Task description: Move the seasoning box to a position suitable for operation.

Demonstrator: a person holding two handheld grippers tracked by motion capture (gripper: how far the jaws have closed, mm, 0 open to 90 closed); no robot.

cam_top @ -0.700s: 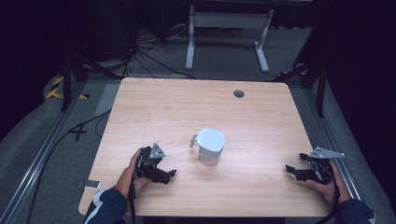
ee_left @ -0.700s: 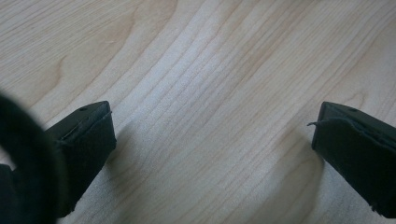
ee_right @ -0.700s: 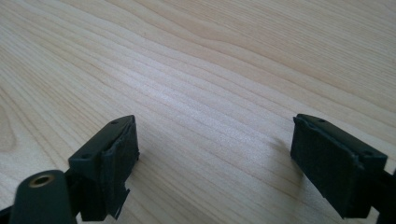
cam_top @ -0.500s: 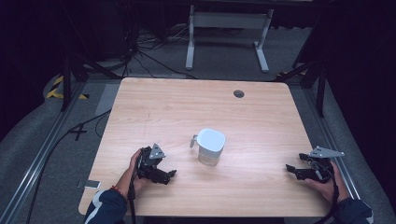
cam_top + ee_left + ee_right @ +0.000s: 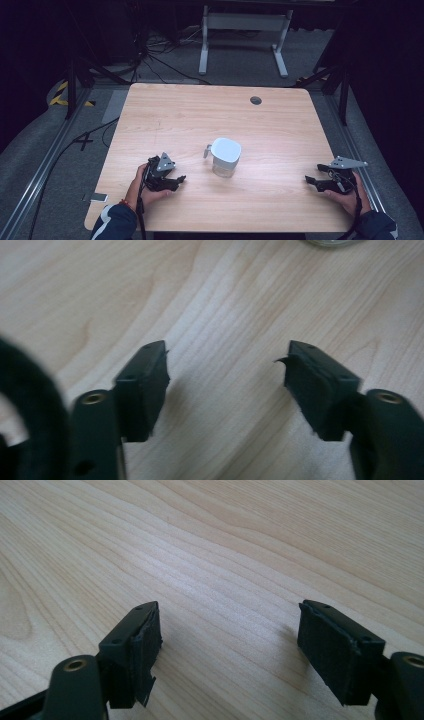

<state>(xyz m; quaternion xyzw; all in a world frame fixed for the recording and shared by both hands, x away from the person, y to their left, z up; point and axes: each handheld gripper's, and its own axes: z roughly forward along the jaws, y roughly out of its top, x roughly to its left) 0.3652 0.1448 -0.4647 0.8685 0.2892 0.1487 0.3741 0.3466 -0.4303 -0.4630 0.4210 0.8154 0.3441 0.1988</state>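
Observation:
A white lidded jug (image 5: 224,156) with a small handle on its left side stands upright near the middle of the wooden table (image 5: 210,115). My left gripper (image 5: 179,181) rests on the table to the jug's left, held by a hand, jaws open and empty. In the left gripper view the left gripper (image 5: 225,365) points at bare wood, with the jug's base (image 5: 330,242) just at the top edge. My right gripper (image 5: 309,181) rests near the table's right front, open and empty. In the right gripper view the right gripper (image 5: 230,625) has only wood between its fingers.
A round cable hole (image 5: 256,100) sits in the table's far right part. A white metal stand (image 5: 243,35) is on the floor beyond the table. Cables (image 5: 150,55) run across the floor at the left, and a small flat item (image 5: 95,197) lies by the table's front left corner.

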